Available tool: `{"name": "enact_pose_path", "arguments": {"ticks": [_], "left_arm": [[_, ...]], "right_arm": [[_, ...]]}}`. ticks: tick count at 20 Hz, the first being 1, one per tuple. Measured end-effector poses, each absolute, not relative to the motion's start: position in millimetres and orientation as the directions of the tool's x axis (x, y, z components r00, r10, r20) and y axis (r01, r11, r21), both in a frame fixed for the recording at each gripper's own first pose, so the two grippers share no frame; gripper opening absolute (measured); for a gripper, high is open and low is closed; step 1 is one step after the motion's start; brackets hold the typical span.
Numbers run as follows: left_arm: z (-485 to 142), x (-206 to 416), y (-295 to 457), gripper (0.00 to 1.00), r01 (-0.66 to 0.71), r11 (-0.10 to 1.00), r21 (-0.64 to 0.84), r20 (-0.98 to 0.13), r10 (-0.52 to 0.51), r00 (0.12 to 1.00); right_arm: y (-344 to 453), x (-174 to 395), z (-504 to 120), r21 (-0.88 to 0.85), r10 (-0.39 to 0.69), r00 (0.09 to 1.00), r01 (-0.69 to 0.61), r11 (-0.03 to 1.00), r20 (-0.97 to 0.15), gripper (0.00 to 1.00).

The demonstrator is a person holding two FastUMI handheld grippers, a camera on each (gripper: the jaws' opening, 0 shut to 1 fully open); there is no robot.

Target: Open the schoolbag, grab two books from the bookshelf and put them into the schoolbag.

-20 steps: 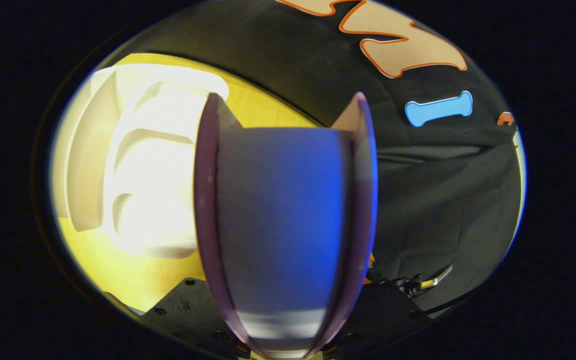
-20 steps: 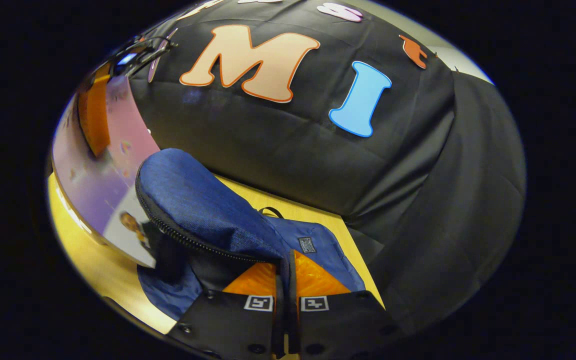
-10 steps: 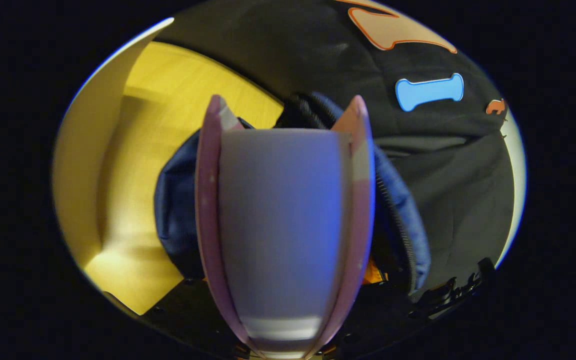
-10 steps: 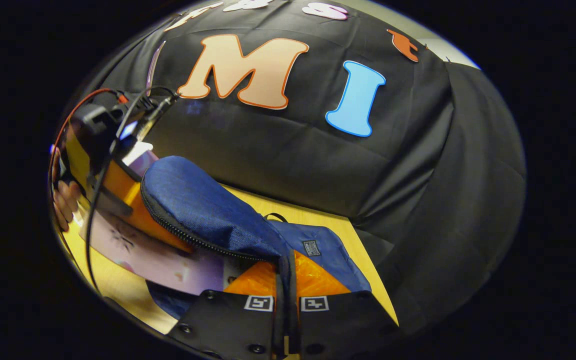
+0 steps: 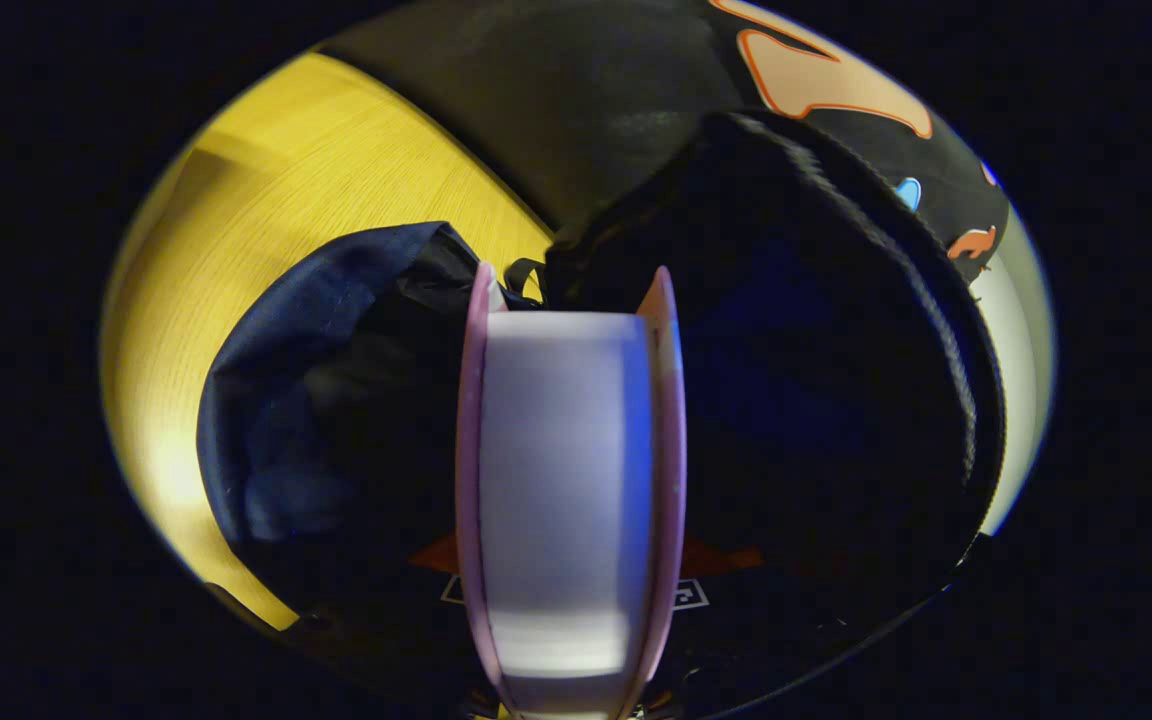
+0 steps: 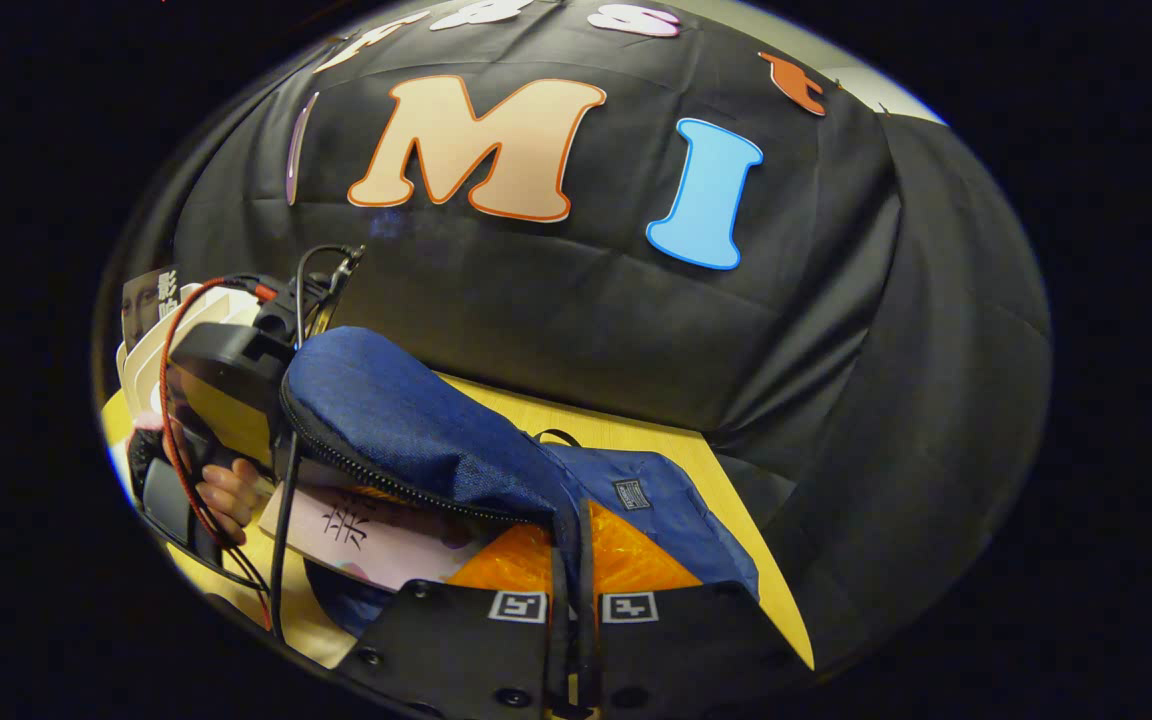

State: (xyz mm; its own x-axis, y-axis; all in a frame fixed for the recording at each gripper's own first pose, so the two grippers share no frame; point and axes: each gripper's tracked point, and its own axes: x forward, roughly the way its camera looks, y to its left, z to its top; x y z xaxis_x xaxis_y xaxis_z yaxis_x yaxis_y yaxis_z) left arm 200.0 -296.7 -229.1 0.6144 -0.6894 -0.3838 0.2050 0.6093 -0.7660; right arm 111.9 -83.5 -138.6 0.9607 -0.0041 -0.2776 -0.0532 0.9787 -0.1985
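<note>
Blue denim schoolbag is open, its flap pinched by the right tongs. Left tongs clamp a pink-covered book, entering the bag; another book is judged outstanding.

From the left gripper view we look closely into the schoolbag; the right gripper view shares it, facing the wall.

You see the schoolbag in dark blue denim-like weave with a black zipper line and a small black patch; its lining at 6 o'clock is bright orange. The book at 8 o'clock has a pale pink cover with dark characters. The table is yellow wood grain.
</note>
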Motion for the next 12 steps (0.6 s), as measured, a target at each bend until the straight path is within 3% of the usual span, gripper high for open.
{"name": "enact_pose_path", "arguments": {"ticks": [7,12], "left_arm": [[-255.2,218.8,-289.5,0.41,0.125,0.571,-0.812,-0.378,-0.676,0.632],[-261.8,206.9,-272.1,0.58,0.101,0.657,-0.747,-0.446,-0.609,0.656]], "right_arm": [[-81.4,112.0,-149.3,-0.229,-0.003,0.956,-0.067,0.971,-0.294,0.07],[-83.7,113.2,-151.7,-0.226,-0.008,0.954,-0.063,0.972,-0.301,0.07]]}}
